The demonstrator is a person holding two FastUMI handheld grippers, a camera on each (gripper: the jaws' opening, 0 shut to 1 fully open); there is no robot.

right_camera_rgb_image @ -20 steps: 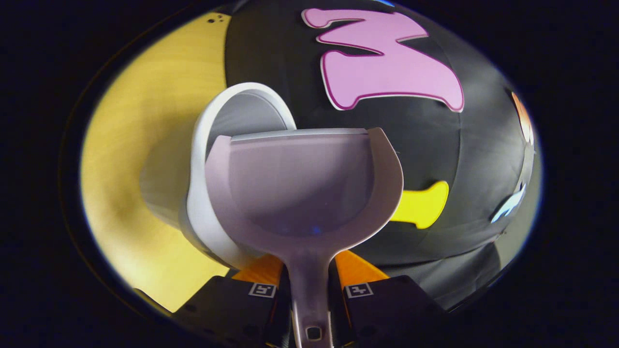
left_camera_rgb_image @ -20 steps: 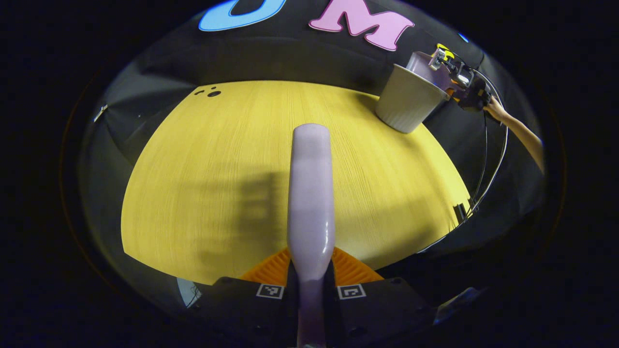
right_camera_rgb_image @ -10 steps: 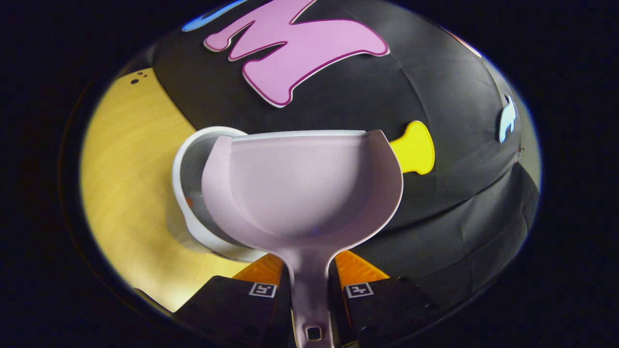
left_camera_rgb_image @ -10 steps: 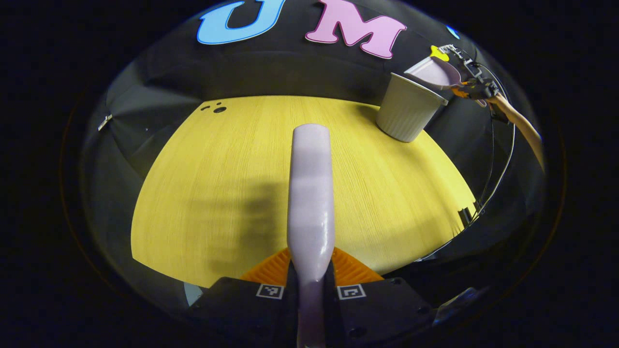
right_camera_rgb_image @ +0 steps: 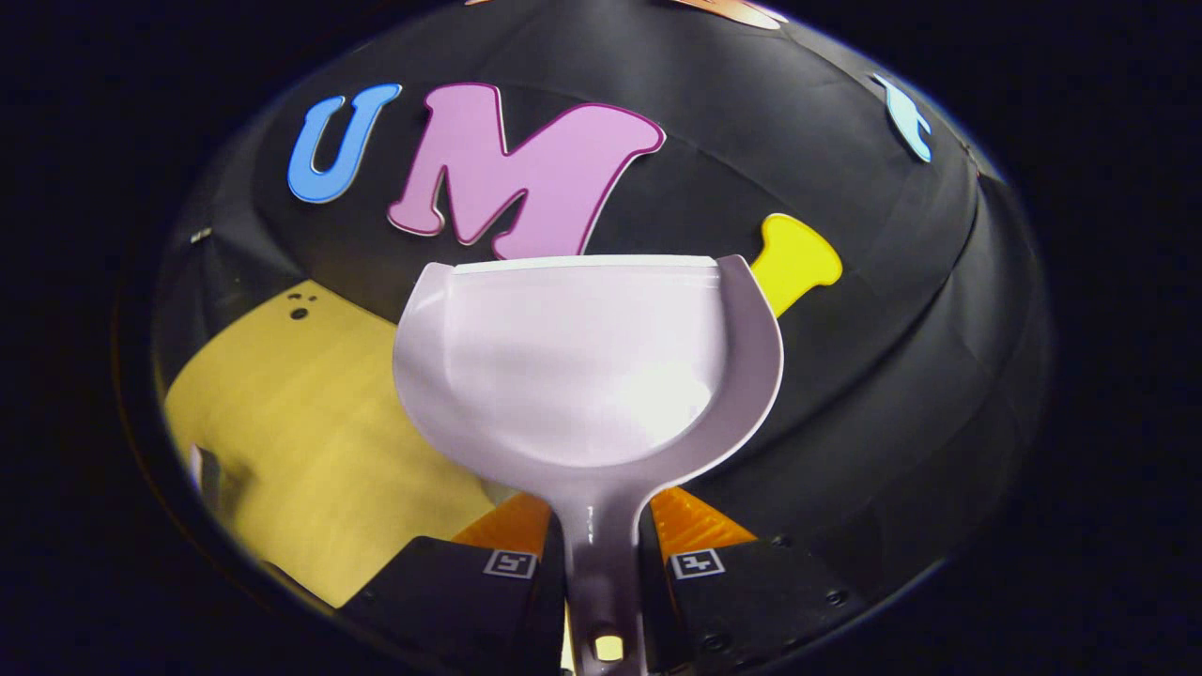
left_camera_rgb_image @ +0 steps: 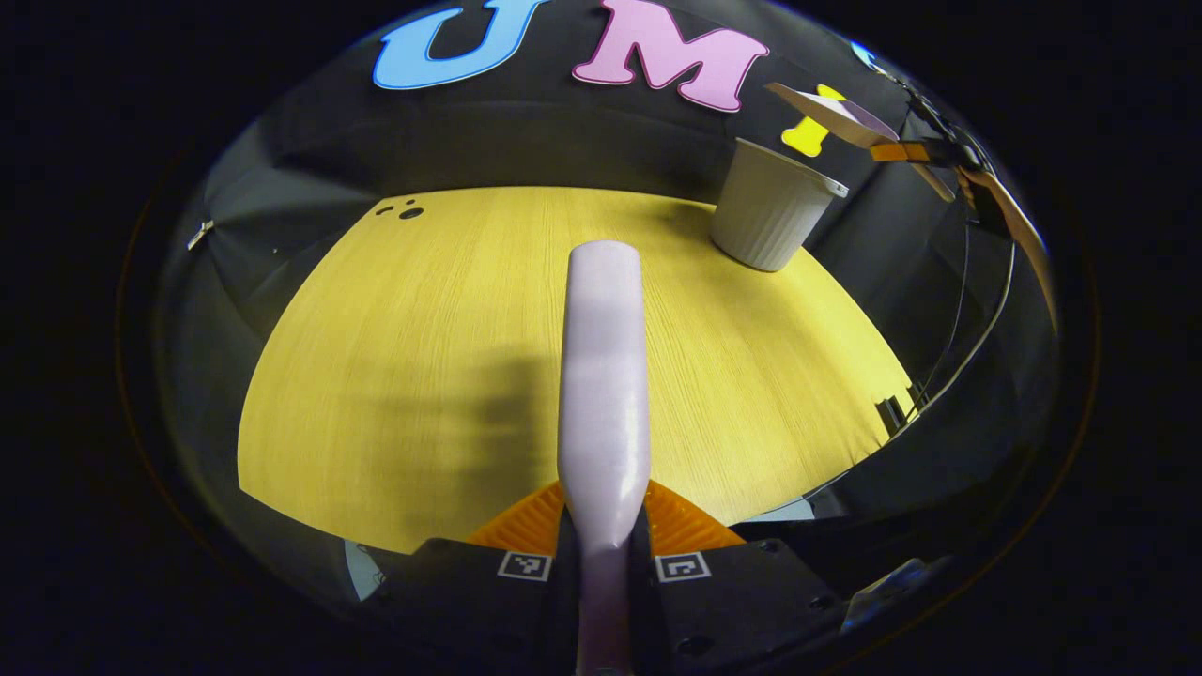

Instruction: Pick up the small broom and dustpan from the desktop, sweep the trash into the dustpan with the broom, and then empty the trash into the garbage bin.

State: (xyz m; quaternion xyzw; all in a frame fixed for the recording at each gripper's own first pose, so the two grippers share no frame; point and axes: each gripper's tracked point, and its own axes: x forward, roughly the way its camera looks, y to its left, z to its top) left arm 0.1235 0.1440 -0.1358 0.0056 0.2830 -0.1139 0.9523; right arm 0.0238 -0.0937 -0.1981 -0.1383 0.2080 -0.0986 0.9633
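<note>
- In the left gripper view, the left gripper has its orange fingers pressed on the lilac broom, held above the yellow table.
- Farther right, a white ribbed garbage bin stands on the table's far edge.
- In the right gripper view, the right gripper clamps the handle of the lilac dustpan, pan empty.

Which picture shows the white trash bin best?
The left gripper view. There the whole garbage bin stands on the yellow desktop at its far right corner, rim and ribbed side clear, with the dustpan above it. In the right gripper view the dustpan fills the middle, and I can't make out the bin there.
</note>
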